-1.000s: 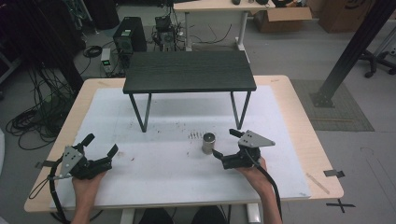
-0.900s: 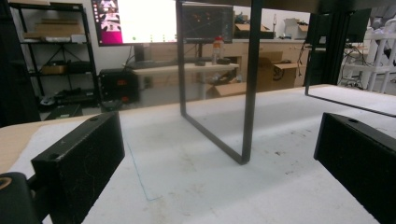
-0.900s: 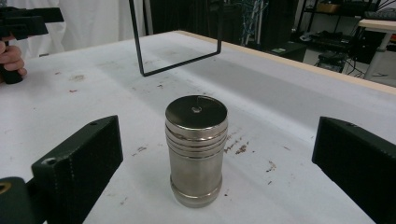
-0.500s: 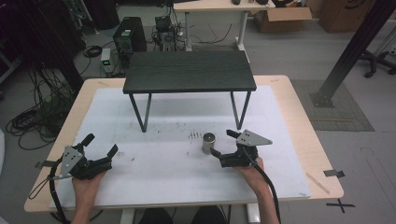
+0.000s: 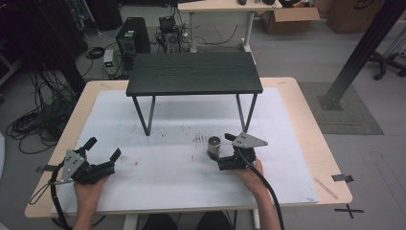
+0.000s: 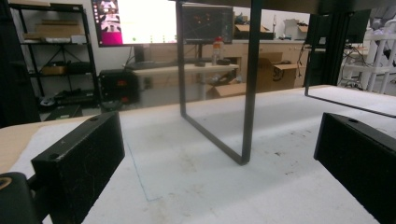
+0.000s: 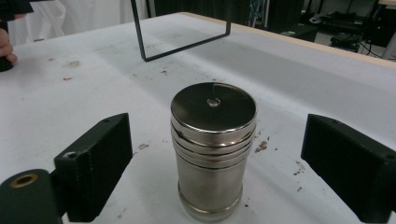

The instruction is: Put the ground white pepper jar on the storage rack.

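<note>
The steel can [image 7: 213, 149] stands upright on the white mat [image 5: 172, 177], between the right claw's [image 7: 212, 175] wide-apart jaws, touching neither. The left claw [image 5: 103, 149], also spread, rests near the desk's [image 5: 306, 115] front-left edge, with bare mat between the two. The right gripper view shows the can's grooved lid; the left gripper view shows the stand's [image 5: 194, 73] leg [image 6: 247, 93] ahead.

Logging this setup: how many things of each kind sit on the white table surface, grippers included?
Grippers: 2, left gripper and right gripper, both open
Metal canister: 1
Black stand: 1
Total: 4
</note>
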Tool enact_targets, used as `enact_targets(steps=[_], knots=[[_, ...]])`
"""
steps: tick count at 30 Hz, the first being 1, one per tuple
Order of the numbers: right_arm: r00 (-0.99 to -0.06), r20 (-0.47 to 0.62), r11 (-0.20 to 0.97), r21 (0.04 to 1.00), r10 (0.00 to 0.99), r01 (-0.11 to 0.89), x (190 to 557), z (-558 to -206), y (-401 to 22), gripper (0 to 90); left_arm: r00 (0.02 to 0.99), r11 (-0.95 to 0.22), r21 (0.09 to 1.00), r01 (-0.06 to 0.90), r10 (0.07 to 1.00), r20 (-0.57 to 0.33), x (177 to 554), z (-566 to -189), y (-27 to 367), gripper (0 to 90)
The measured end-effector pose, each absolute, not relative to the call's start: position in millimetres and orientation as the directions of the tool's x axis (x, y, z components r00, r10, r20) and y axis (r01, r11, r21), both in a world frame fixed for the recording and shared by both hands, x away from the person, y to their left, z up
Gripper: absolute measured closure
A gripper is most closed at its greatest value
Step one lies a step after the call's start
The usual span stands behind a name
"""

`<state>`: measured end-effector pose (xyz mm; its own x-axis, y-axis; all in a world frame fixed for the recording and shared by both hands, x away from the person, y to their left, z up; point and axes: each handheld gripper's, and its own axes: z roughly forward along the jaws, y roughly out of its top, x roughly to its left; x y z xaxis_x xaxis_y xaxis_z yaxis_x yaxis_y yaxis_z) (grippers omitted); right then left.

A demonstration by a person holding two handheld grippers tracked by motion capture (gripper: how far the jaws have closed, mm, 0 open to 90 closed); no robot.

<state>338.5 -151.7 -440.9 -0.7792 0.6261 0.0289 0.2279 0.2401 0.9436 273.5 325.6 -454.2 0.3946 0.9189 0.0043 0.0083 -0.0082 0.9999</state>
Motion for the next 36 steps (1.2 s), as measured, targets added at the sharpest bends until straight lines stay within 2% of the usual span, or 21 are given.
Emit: enact_targets(steps=[5, 13, 21, 36], knots=[[-0.777, 0.021, 0.251, 0.941, 0.629, 0.229, 341.1, -443.1, -148.3, 12.2, 0.395, -0.008, 1.0, 0.008, 0.919, 0.004, 273.5, -454.2, 325.6, 2.1], [-0.781, 0.007, 0.26, 0.941, 0.625, 0.216, 342.6, -444.3, -145.8, 24.6, 0.395, -0.009, 1.0, 0.009, 0.919, 0.004, 273.6, -454.2, 325.6, 2.1], [-0.781, 0.016, 0.255, 0.941, 0.625, 0.224, 343.2, -445.3, -145.7, 30.6, 0.394, -0.009, 1.0, 0.01, 0.919, 0.005, 273.7, -454.2, 325.6, 2.1], [-0.789, 0.049, 0.23, 0.944, 0.613, 0.237, 346.0, -446.3, -147.0, 47.9, 0.394, -0.01, 1.0, 0.012, 0.919, 0.005, 273.8, -454.1, 325.5, 2.2]])
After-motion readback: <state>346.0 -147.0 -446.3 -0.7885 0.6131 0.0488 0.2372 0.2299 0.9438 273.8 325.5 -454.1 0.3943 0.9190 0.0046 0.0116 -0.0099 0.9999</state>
